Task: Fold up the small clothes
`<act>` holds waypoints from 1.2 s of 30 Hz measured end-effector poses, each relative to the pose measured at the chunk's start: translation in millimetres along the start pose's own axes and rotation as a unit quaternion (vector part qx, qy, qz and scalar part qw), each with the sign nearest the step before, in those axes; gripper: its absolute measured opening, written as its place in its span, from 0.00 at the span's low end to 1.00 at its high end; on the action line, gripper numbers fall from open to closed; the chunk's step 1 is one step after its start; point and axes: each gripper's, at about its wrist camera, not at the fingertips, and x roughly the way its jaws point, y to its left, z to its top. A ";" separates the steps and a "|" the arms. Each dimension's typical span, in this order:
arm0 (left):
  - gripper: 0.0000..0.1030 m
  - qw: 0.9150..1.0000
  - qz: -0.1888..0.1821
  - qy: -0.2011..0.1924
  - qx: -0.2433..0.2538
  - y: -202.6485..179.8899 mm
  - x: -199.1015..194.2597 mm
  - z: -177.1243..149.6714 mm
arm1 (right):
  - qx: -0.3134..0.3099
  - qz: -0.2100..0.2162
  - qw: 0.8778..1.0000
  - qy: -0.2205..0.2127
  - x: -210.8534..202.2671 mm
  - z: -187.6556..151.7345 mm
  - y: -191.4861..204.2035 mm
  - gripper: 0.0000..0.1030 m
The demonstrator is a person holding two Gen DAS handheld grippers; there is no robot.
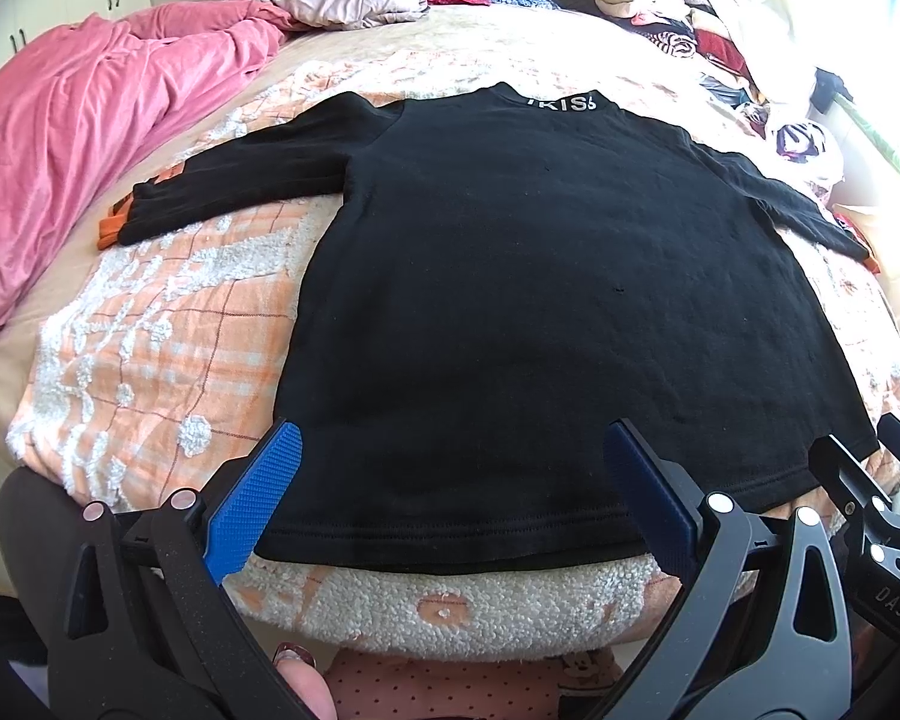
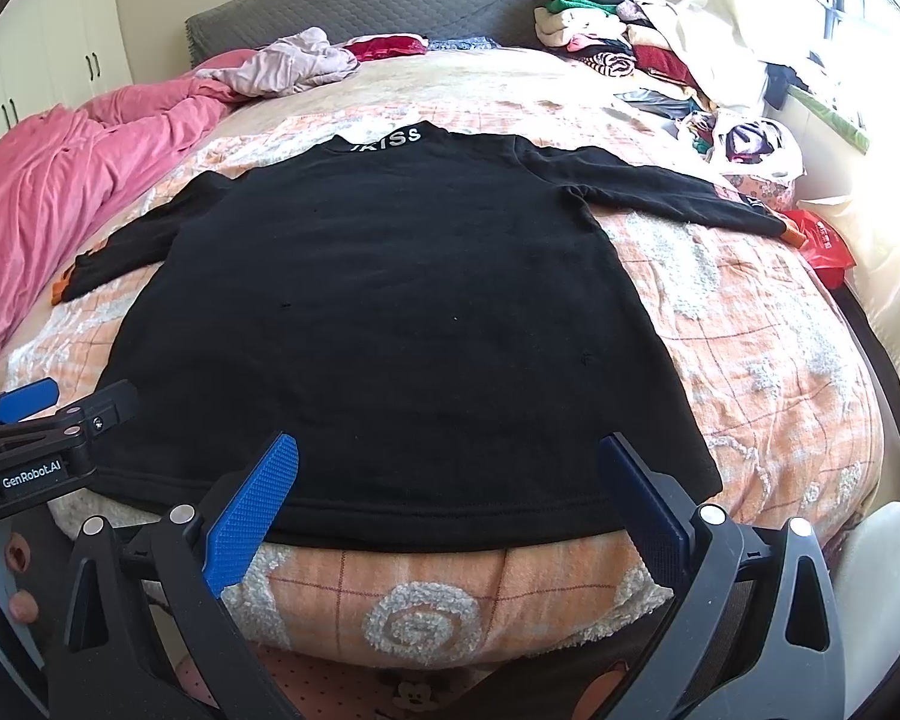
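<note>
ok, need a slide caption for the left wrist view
Open left gripper poised at the hem of a black long-sleeved top spread flat on the bed.

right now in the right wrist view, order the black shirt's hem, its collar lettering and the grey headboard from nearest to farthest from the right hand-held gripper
1. Hem, directly below the open right hand-held gripper.
2. Collar lettering, mid-bed, straight ahead.
3. Headboard, at the far end of the bed.
</note>
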 end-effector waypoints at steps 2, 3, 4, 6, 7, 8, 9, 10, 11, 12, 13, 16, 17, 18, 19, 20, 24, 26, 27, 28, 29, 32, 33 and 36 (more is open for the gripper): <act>0.92 1.000 0.000 0.000 0.001 0.1 0.1 0.6 | 0.000 0.000 1.000 0.000 -0.3 -0.1 -0.4 0.96; 0.92 1.000 0.000 0.000 0.001 0.0 0.0 0.5 | 0.000 0.000 1.000 0.000 -0.2 -0.2 -0.4 0.96; 0.92 1.000 0.000 0.000 0.001 -0.1 0.0 0.5 | 0.000 0.000 1.000 0.000 -0.5 -0.2 -0.1 0.96; 0.92 1.000 0.000 0.000 0.001 -0.2 0.0 0.4 | 0.000 -0.001 1.000 0.000 -0.5 -0.2 -0.1 0.96; 0.92 1.000 0.000 0.000 0.001 -0.3 0.0 0.5 | 0.000 -0.001 1.000 0.000 -0.5 0.0 0.2 0.96; 0.92 1.000 -0.001 0.000 0.001 -0.7 0.2 0.8 | 0.000 -0.001 1.000 0.000 -0.6 0.2 0.5 0.96; 0.92 1.000 -0.001 0.000 0.001 -0.7 0.1 0.9 | 0.000 -0.001 1.000 0.000 -0.8 0.3 0.8 0.96; 0.92 1.000 -0.002 -0.001 0.001 -0.9 0.2 0.9 | -0.001 -0.002 1.000 0.000 -0.9 0.6 1.1 0.96; 0.92 1.000 -0.002 0.000 0.001 -1.2 0.4 1.2 | -0.001 -0.002 1.000 -0.001 -0.9 0.8 1.3 0.96; 0.92 1.000 -0.002 0.000 0.001 -1.4 0.6 1.3 | -0.002 -0.003 1.000 -0.001 -0.7 0.9 1.5 0.96; 0.92 1.000 -0.003 -0.001 0.001 -1.5 0.4 1.2 | -0.001 -0.003 1.000 0.000 -0.7 0.8 1.4 0.96; 0.92 1.000 -0.003 -0.001 0.001 -2.1 0.5 1.1 | -0.001 -0.004 1.000 0.001 0.4 1.0 1.7 0.96; 0.92 1.000 -0.004 -0.001 0.001 -2.1 0.7 1.2 | -0.001 -0.005 1.000 0.001 1.0 1.1 1.6 0.96; 0.92 1.000 -0.005 -0.001 0.001 -1.6 1.4 2.0 | -0.002 -0.004 1.000 0.001 1.0 0.6 1.0 0.96; 0.92 1.000 -0.004 -0.001 0.000 -1.6 1.7 2.3 | -0.002 -0.004 1.000 0.001 1.5 0.9 0.9 0.96; 0.92 1.000 -0.004 -0.001 -0.001 -1.3 2.0 2.6 | -0.003 -0.004 1.000 0.001 1.9 1.2 1.0 0.96; 0.92 1.000 -0.004 -0.003 -0.005 0.4 3.6 6.3 | -0.004 -0.005 1.000 0.000 4.0 3.2 0.5 0.96; 0.92 1.000 -0.004 -0.002 -0.007 1.9 4.7 8.6 | -0.003 -0.004 1.000 0.001 4.0 3.3 0.4 0.96; 0.92 1.000 -0.005 -0.002 -0.008 2.7 5.2 9.9 | -0.002 -0.004 1.000 0.001 5.1 4.6 -0.2 0.96; 0.92 1.000 -0.005 -0.002 -0.010 3.4 6.4 11.9 | -0.002 -0.005 1.000 0.001 6.2 5.7 -1.5 0.96; 0.92 1.000 -0.005 -0.001 -0.012 4.1 7.6 13.8 | 0.000 -0.007 1.000 0.000 7.6 7.4 -3.1 0.96; 0.92 1.000 -0.007 0.003 -0.020 6.4 13.3 19.6 | 0.006 -0.010 1.000 0.001 13.3 14.2 -9.4 0.96; 0.92 1.000 -0.008 0.004 -0.022 7.0 15.1 21.1 | 0.008 -0.012 1.000 0.000 15.6 17.6 -11.9 0.96; 0.92 1.000 -0.004 0.006 -0.025 8.9 23.3 28.3 | 0.012 -0.018 1.000 -0.002 22.6 27.7 -18.6 0.96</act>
